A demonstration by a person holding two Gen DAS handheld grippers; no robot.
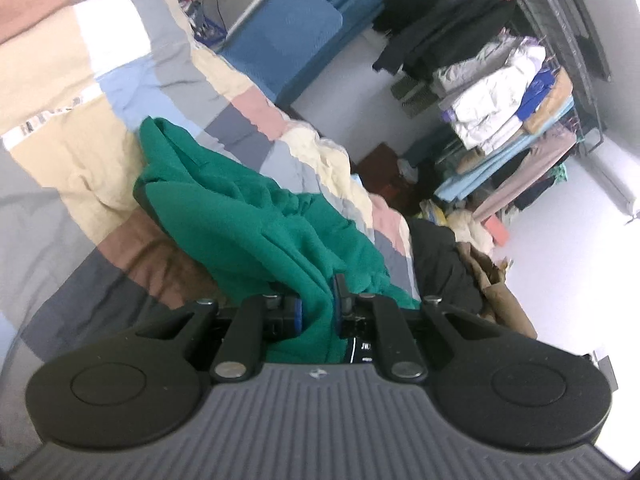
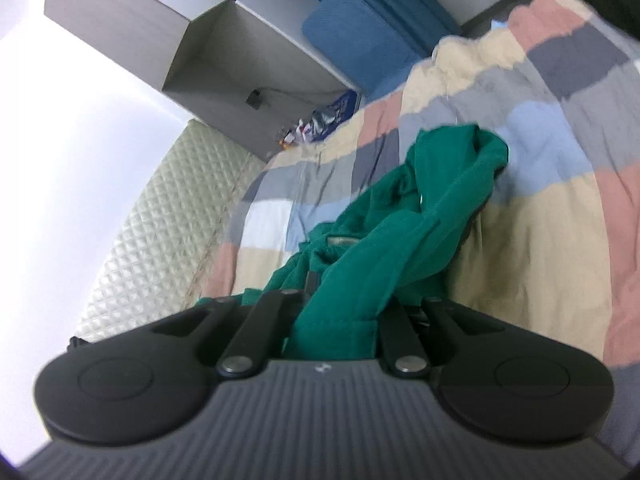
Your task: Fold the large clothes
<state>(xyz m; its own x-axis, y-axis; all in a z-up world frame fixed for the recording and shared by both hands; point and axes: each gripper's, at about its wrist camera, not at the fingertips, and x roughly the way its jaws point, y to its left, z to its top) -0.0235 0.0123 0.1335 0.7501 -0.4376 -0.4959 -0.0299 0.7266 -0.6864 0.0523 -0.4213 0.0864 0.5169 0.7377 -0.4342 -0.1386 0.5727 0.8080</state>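
Observation:
A green garment (image 1: 248, 216) lies bunched on a checked bedspread (image 1: 80, 92). In the left wrist view my left gripper (image 1: 318, 300) is shut on a fold of this green cloth, which runs up between the blue-padded fingers. The right wrist view shows the same green garment (image 2: 420, 220) twisted into a rope-like bundle that rises from the bedspread (image 2: 540, 240) into my right gripper (image 2: 340, 308), which is shut on it. The cloth covers the right gripper's fingertips. Both views are tilted and a little blurred.
A blue pillow (image 1: 284, 36) lies at the head of the bed. Beyond the bed's edge stands a rack (image 1: 520, 92) piled with folded and hanging clothes. Dark and brown clothes (image 1: 452, 264) lie heaped by the bed. A quilted headboard (image 2: 160, 232) and grey cabinet (image 2: 160, 28) border the bed.

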